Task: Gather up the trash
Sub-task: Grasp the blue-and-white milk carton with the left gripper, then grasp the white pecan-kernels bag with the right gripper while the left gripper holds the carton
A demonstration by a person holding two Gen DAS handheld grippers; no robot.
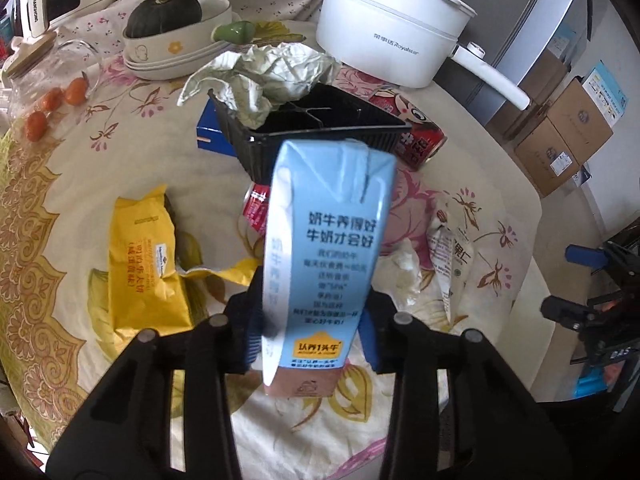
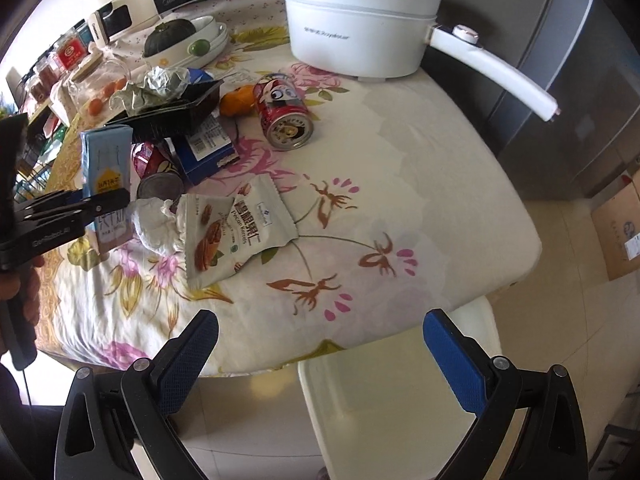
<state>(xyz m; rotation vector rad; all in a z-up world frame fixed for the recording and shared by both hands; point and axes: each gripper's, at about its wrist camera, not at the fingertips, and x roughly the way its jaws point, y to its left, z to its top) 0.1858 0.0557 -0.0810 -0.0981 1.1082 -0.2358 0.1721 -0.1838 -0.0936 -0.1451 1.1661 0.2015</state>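
Observation:
My left gripper (image 1: 310,336) is shut on a light blue milk carton (image 1: 324,248) and holds it upright above the flowered tablecloth; it also shows in the right wrist view (image 2: 106,160). My right gripper (image 2: 320,356) is open and empty above the table's near edge. Trash lies on the table: a grey pecan snack bag (image 2: 228,228), crumpled white tissue (image 2: 154,224), a red can on its side (image 2: 286,110), a second red can (image 2: 158,176), a black plastic tray (image 1: 316,124) with crumpled paper (image 1: 272,72), and a yellow snack bag (image 1: 146,264).
A white electric pot (image 2: 360,20) with a long handle stands at the back. Bowls with a dark squash (image 1: 164,14), a glass jar (image 1: 44,76), small oranges (image 1: 52,108), a blue box (image 2: 204,148) and an orange fruit (image 2: 238,100) are near. A white stool (image 2: 384,392) stands below the table edge.

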